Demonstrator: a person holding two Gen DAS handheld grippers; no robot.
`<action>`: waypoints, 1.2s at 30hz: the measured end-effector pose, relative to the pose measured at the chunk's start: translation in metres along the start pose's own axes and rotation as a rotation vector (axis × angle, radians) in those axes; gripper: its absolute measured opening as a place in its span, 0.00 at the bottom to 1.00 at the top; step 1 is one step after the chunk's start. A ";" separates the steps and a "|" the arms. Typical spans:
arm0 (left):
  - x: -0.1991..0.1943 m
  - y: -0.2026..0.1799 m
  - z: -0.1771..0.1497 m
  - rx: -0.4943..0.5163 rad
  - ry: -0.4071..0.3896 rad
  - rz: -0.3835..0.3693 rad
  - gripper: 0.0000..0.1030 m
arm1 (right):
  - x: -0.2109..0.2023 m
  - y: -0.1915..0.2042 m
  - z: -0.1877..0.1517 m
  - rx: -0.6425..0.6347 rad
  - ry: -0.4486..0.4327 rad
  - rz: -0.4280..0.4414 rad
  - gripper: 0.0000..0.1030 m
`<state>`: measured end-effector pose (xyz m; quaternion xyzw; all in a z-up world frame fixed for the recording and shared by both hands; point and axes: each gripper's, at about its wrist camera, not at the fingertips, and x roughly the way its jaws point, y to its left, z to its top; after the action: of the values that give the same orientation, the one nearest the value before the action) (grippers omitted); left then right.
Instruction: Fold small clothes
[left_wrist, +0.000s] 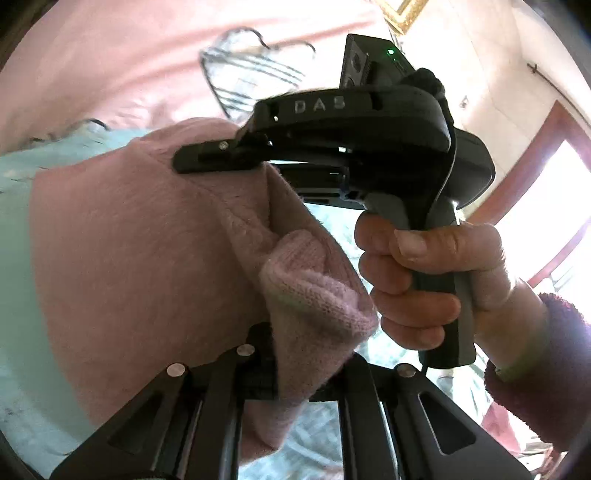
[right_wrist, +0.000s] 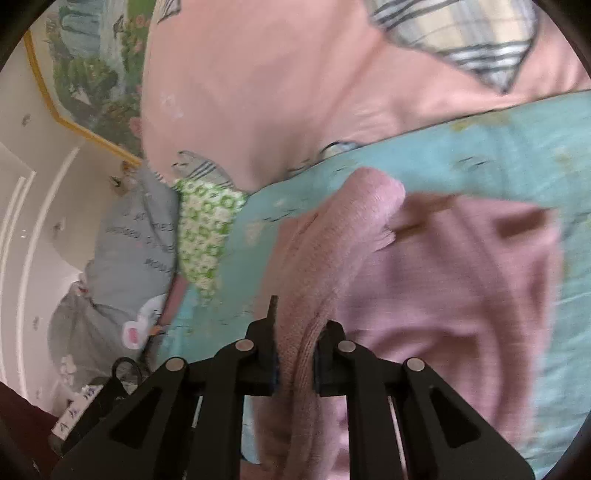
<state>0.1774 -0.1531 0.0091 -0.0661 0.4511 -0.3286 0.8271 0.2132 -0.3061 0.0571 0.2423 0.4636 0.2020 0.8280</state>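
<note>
A small pink knitted garment hangs in the air above a teal bed sheet, held up by two black handheld grippers.

From the left wrist view, the left gripper has a fold of the pink knit, a ribbed cuff-like end, bunched between its fingers; the fingers are closed on the fabric. In that same view the right gripper comes in from the right side, its fingers pinching the upper edge of the garment. Raised letters on its black body read "DAS". A small green light glows on a unit mounted at its back. The person's right hand wraps its grey handle, and a dark red fuzzy sleeve covers the wrist.

From the right wrist view, the right gripper clamps a thick ribbed edge of the pink knit, the rest hanging blurred over the sheet. Behind lie a pale pink quilt, a green-and-white patterned cloth and a grey pillow with printed writing too blurred to read.
</note>
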 end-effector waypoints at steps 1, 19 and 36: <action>0.012 -0.003 0.001 0.007 0.012 -0.006 0.06 | -0.007 -0.013 -0.002 0.011 0.003 -0.037 0.14; 0.075 -0.001 -0.018 -0.041 0.186 -0.078 0.47 | -0.024 -0.097 -0.027 0.140 0.005 -0.225 0.26; -0.025 0.129 0.027 -0.289 0.006 0.111 0.66 | -0.063 -0.069 -0.075 0.154 -0.065 -0.297 0.26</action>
<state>0.2516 -0.0432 -0.0098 -0.1586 0.4990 -0.2140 0.8247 0.1251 -0.3800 0.0246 0.2403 0.4815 0.0333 0.8422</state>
